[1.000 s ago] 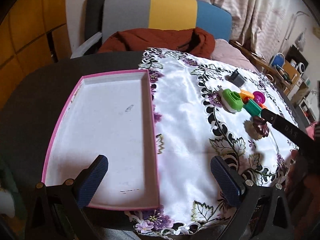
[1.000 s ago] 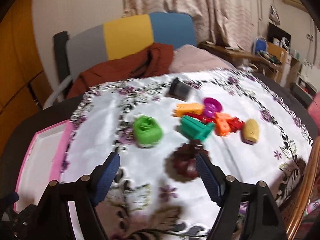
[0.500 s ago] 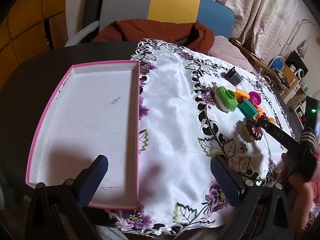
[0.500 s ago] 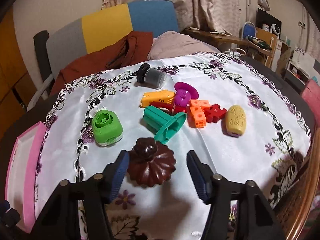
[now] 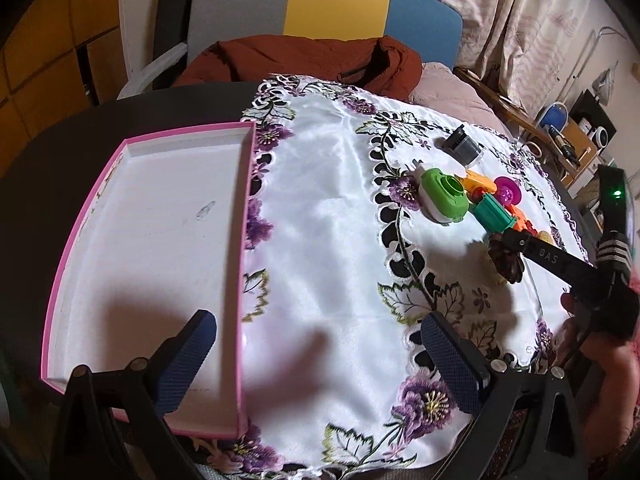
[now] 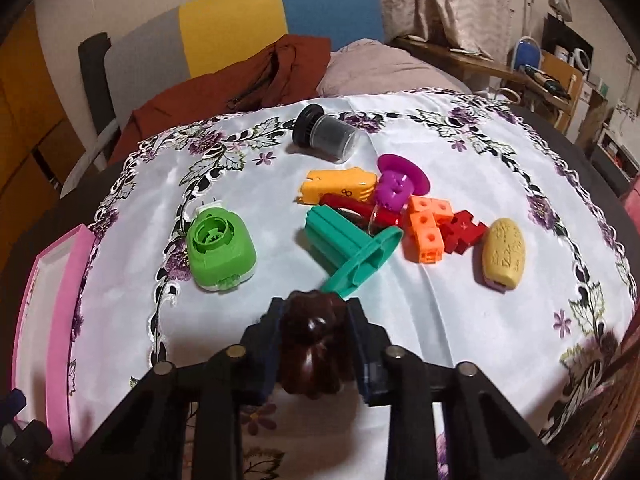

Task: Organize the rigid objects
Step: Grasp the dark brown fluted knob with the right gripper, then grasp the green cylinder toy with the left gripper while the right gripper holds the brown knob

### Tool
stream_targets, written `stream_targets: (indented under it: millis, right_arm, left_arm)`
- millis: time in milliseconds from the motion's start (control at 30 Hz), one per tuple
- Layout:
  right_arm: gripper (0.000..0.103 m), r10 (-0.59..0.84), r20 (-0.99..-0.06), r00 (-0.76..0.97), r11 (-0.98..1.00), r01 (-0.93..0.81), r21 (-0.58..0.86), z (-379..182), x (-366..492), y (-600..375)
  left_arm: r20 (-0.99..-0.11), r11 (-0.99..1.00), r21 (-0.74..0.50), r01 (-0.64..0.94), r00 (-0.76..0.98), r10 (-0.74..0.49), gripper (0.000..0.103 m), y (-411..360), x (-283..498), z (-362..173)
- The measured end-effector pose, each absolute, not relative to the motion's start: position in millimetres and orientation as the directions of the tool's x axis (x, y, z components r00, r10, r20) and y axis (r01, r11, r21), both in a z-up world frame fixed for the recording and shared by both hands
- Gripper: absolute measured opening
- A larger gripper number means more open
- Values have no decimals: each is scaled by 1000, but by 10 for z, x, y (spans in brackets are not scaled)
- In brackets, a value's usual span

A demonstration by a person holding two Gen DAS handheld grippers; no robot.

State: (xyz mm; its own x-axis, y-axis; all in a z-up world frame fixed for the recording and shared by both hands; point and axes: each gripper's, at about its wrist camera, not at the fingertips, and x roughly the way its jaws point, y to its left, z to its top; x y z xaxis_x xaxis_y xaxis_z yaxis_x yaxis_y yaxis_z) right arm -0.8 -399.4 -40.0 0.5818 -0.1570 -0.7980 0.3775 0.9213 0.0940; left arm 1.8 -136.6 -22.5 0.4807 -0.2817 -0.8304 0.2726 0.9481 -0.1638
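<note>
The right gripper point(image 6: 316, 344) has been closed — the dark brown fluted plastic lid point(image 6: 314, 350) is clamped at lower centre; the left gripper point(image 5: 316, 352) is held wide.

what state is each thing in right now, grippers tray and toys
left gripper: open, holding nothing
right gripper: shut on the brown flower piece
pink tray: nothing in it
dark jar: lying on its side
green toy: loose on the tablecloth
yellow oval: lying flat, apart from the pile
</note>
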Motion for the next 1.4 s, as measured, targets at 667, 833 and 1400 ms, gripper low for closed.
stream_targets:
  millis: [667,833,1400]
  right_arm:
    - [24,-130,-781,610,878,436,195,-397,-141,-4143]
    - [24,-149,-774,615,871,452,191,-376,-156,-4161]
    - [24,-130,-783,609,867,453,209,-411,-151,-4182]
  left_arm:
    - [-833,933,-125,336,476,-283,103,-2516,759,-295]
    - [-857,939,-125,321,443,-266,103,-2747,1012,-395]
    - [-883,927,-14,374,430,-187,103,-3287,1259,-608]
